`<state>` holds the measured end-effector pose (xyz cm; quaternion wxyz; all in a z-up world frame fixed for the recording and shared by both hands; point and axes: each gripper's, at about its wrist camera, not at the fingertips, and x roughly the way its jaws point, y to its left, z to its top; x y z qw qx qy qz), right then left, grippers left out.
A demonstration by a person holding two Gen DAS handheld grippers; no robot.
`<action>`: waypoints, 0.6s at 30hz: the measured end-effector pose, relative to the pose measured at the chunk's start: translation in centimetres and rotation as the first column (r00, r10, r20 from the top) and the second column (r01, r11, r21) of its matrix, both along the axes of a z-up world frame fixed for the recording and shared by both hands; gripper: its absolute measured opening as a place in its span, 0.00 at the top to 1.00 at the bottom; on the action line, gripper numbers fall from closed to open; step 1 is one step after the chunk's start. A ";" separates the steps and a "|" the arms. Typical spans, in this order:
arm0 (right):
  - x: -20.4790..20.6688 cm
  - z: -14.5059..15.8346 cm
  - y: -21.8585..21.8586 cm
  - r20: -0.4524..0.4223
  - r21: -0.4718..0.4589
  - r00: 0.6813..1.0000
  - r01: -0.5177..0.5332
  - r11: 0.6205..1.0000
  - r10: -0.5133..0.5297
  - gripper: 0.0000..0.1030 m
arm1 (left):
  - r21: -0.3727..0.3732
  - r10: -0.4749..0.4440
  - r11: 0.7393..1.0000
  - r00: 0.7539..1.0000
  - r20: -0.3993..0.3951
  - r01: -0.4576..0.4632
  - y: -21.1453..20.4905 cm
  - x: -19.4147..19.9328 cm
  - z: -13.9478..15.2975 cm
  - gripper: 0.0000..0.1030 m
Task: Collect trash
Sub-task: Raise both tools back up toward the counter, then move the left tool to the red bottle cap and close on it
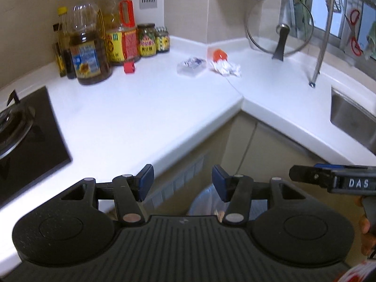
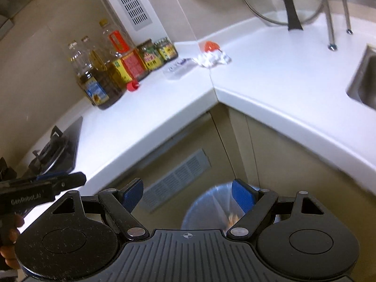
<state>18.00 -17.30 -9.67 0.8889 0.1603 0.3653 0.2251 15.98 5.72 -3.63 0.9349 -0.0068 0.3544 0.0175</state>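
Left gripper [image 1: 182, 182] and right gripper [image 2: 187, 196] both empty, jaws apart; bin [image 2: 206, 208] already holds scraps; wrapper [image 1: 190, 66], crumpled paper [image 1: 225, 67] and red cap [image 1: 129, 67] remain on counter [image 1: 141, 108].

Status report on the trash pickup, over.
Left gripper and right gripper both open, empty. Crumpled wrapper, clear packet and red cap on the counter, lined bin below. Path clear.
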 end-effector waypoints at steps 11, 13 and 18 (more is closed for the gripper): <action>11.5 1.0 7.1 0.035 -0.043 0.999 0.032 0.999 -0.031 0.20 | 0.001 -0.009 1.000 0.999 0.049 0.009 7.3 12.0 1.2 0.50; 13.9 1.1 8.6 0.044 -0.049 0.999 0.032 0.998 -0.030 0.20 | 0.003 -0.001 1.000 0.999 0.051 0.001 8.4 14.1 1.5 0.50; 19.6 1.5 12.4 0.073 -0.096 0.995 0.070 0.993 -0.063 0.20 | 0.021 0.004 1.000 0.998 0.068 -0.006 11.2 19.4 1.7 0.50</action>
